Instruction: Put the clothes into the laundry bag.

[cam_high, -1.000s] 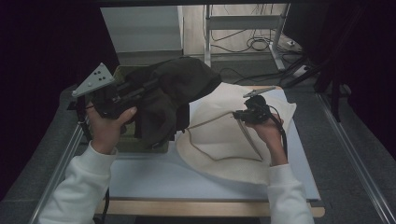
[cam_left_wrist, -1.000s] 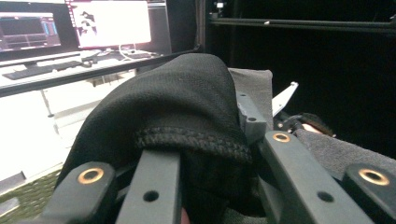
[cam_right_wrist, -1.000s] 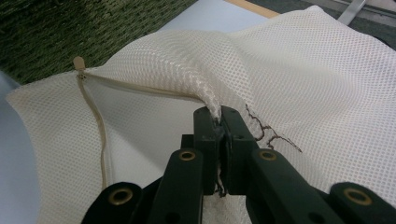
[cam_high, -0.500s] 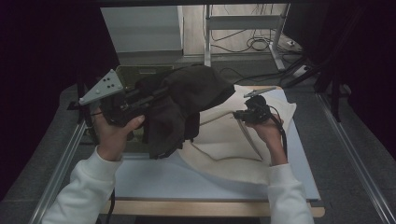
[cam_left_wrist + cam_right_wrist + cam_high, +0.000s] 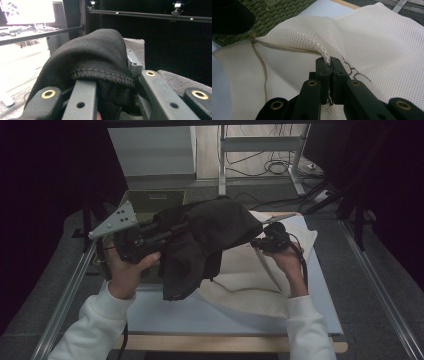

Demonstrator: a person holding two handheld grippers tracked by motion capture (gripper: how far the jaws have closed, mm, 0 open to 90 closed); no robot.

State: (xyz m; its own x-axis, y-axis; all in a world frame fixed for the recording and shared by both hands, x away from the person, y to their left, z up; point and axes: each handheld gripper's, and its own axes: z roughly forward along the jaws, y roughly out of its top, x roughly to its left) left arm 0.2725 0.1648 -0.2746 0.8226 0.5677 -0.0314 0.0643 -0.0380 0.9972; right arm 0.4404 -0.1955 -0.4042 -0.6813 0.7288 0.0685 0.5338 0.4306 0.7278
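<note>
While my right gripper (image 5: 329, 61) pinches the mesh bag's (image 5: 260, 290) rim to hold its mouth up, my left gripper (image 5: 167, 232), clamped on the dark garment (image 5: 210, 235), carries it rightward above the bag

Green mat (image 5: 150, 200) beyond the white tabletop (image 5: 165, 312).

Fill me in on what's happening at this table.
A person is working a dark garment toward a white mesh laundry bag lying on the table. The left gripper carries the garment, bunched between its jaws, above the bag. The right gripper is shut on the bag's edge, lifting it. The garment is not yet inside.
</note>
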